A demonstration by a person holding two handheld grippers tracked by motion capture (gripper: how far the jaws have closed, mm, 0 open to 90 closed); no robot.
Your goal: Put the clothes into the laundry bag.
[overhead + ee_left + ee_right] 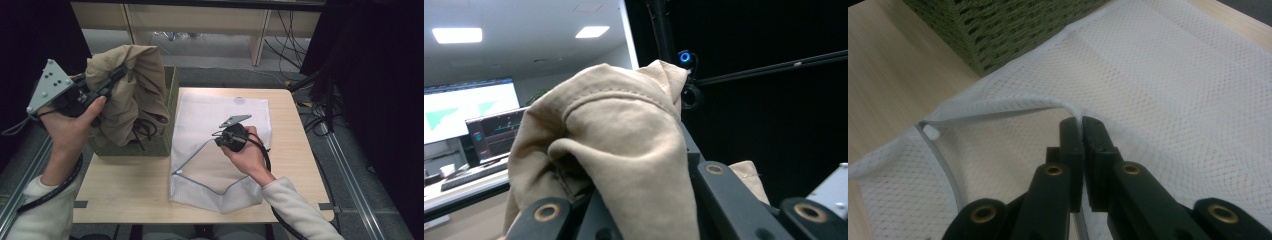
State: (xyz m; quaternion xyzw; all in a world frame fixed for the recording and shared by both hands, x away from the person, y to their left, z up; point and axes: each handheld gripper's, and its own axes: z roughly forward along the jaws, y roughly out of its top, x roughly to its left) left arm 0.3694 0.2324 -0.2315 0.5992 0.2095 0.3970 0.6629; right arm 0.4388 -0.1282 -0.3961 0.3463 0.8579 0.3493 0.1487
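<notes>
Tan garment (131, 90) clamped in left hand-held gripper (118, 74); right hand-held gripper (1082, 125) apparently pinching mesh bag (1168, 85) rim.

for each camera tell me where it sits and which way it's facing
High view: above the person's side, looking forward and down on the table; both forearms, left gripper, right gripper.
Left gripper view: on the left gripper, facing out level toward screens; jaws clamp the tan cloth.
Right gripper view: on the right gripper, looking down; jaws pinch the mesh bag rim.
Shared: green basket.
</notes>
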